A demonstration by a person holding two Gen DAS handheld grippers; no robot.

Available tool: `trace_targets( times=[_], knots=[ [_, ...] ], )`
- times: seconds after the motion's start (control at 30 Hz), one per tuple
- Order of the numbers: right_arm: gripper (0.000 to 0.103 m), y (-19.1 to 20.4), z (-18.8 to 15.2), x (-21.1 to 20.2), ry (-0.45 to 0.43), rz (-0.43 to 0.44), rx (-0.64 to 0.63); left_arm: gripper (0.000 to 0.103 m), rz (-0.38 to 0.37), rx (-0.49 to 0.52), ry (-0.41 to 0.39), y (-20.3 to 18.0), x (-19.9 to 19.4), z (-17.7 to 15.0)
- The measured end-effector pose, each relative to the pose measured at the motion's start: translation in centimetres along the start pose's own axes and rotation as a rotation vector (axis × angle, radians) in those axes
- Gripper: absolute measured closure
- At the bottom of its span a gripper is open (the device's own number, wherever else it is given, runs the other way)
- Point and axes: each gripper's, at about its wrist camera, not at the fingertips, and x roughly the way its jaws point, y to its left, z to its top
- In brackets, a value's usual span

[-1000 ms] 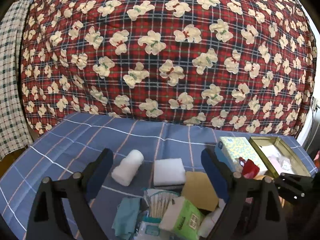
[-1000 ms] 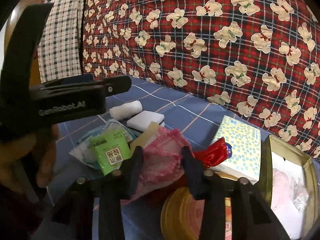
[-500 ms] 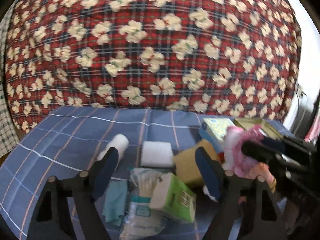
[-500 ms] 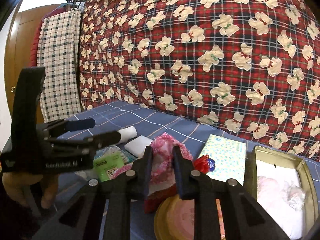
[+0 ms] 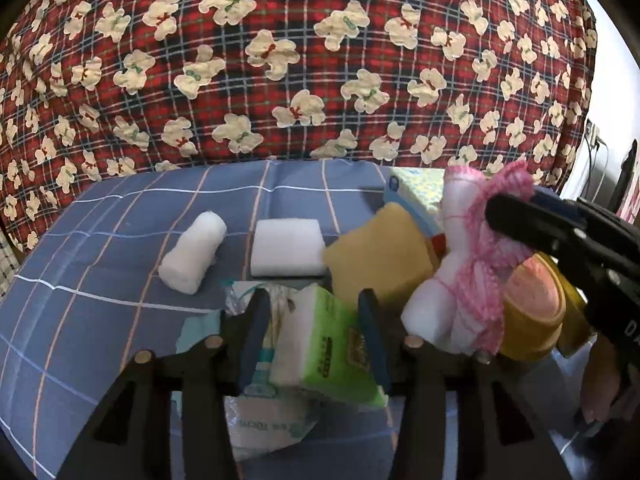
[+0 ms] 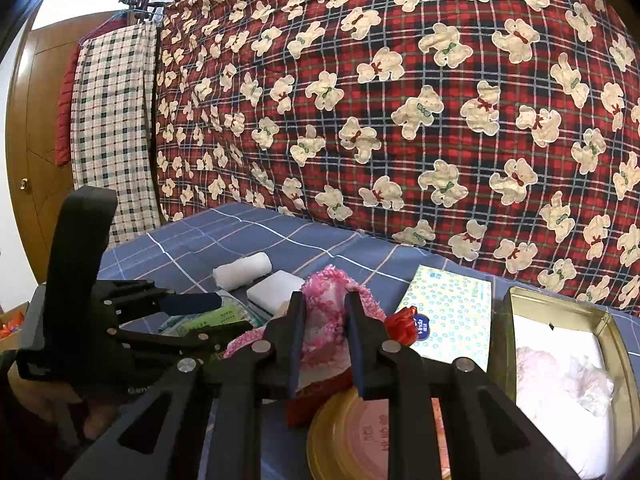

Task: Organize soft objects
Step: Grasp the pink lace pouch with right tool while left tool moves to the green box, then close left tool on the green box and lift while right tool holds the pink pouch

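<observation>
The right gripper (image 6: 322, 336) is pinching the pink crocheted cloth (image 6: 326, 320), its two fingers pressed into the soft bundle from either side, and the cloth is bulging up and out between them. From the left wrist view the same cloth (image 5: 478, 256) is hanging lifted above the pile, its white body trailing downward with pink edging bunched at the top where the black fingers are biting in.

The left gripper (image 5: 314, 334) is closing around the green tissue pack (image 5: 326, 344); the blue pads are sitting at both flanks of the pack, though whether they are pressing yet or only bracketing it I cannot tell (the pack does look tilted up off the bedding).

The relation that matters is cloth to open tin (image 6: 508, 320). The tin is lying to the right of the right-hand fingers, just beyond the dotted tissue box (image 6: 452, 312), with its long axis running away from the camera, and pale soft items are already resting inside. The right hand is clearly the nearer one, so I judge a sideways carry to the right, clearing the tin's near wall, is what is coming.

Further out, a white roll (image 5: 194, 252), a white foam block (image 5: 288, 246) and a yellow sponge (image 5: 378, 258) are waiting on the blue checked bedding (image 5: 100, 280).
</observation>
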Motion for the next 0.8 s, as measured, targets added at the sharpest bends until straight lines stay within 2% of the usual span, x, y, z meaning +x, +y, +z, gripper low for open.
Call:
trace_targets(
  times=[0.07,0.2,0.43,0.63,0.8],
  knots=[
    [0.081,0.0,0.0,0.0,0.0,0.0,0.0,0.071,-0.004,0.004,0.003,0.0,0.0,0.0],
    [0.081,0.0,0.0,0.0,-0.002,0.0,0.002,0.077,-0.026,0.0,0.003,0.0,0.0,0.0],
    [0.081,0.0,0.1,-0.5,-0.021,0.005,0.011,0.081,-0.016,-0.012,-0.032,0.1,-0.5,0.1],
    [0.081,-0.1,0.3,-0.9,-0.042,0.016,0.02,0.081,-0.001,-0.044,-0.123,0.7,-2.1,0.5],
    [0.081,0.0,0.3,-1.1,-0.055,0.02,0.019,0.081,0.04,-0.056,-0.164,0.8,-2.6,0.8]
  ],
)
